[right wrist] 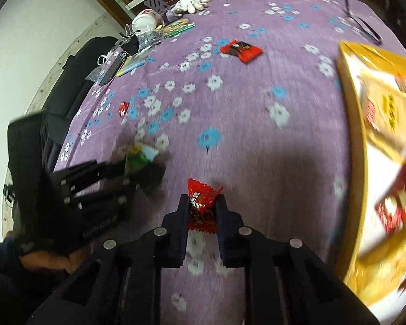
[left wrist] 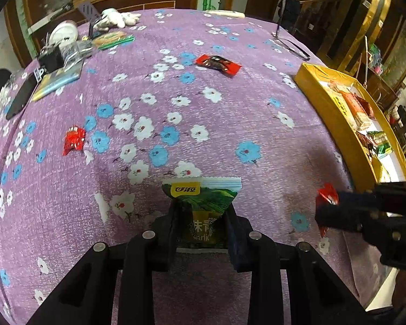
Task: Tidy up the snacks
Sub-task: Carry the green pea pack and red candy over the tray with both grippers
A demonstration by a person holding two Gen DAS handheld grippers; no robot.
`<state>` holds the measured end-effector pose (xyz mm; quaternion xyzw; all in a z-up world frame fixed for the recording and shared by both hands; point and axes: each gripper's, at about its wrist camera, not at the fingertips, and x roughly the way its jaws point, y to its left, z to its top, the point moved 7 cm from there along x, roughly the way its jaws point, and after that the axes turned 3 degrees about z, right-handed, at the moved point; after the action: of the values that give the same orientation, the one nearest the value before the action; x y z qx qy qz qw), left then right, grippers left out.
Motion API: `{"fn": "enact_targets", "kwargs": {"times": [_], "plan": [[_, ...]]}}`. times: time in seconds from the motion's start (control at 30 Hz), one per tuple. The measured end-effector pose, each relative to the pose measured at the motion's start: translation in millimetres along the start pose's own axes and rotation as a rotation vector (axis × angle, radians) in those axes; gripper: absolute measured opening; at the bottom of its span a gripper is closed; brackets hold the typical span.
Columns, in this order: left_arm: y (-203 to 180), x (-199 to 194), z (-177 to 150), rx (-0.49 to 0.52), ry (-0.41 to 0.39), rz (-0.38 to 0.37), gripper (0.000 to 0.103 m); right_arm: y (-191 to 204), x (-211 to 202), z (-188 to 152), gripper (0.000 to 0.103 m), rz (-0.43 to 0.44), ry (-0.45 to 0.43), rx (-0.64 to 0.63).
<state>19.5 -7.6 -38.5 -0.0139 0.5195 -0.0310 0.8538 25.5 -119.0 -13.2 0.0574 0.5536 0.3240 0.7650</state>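
Note:
My left gripper [left wrist: 201,216] is shut on a green snack packet [left wrist: 203,203] and holds it above the purple flowered tablecloth; the packet also shows in the right wrist view [right wrist: 140,157]. My right gripper [right wrist: 201,205] is shut on a small red candy packet [right wrist: 201,203], seen from the left wrist view [left wrist: 327,195] too. A yellow box [left wrist: 327,105] with several snacks stands at the right, blurred in the right wrist view [right wrist: 354,124]. A red and black packet [left wrist: 219,63] lies far on the cloth. A small red packet [left wrist: 73,140] lies at the left.
At the far left corner of the table lie a white lid [left wrist: 63,33], a white glove [left wrist: 116,19], booklets [left wrist: 58,80], a dark phone [left wrist: 21,98] and a green packet [left wrist: 113,39]. A clear stand [left wrist: 289,42] is at the far right.

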Motion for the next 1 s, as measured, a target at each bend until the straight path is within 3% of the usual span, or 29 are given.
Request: {"fn": "enact_targets", "kwargs": {"times": [0.43, 1.0], "plan": [[-35, -23, 12, 0.098, -0.049, -0.007, 0.031, -16, -40, -14, 0.018, -0.003, -0.116, 0.067], [-112, -45, 38, 0.256, -0.117, -0.033, 0.030, -61, -101, -30, 0.018, -0.032, -0.248, 0.181]]}}
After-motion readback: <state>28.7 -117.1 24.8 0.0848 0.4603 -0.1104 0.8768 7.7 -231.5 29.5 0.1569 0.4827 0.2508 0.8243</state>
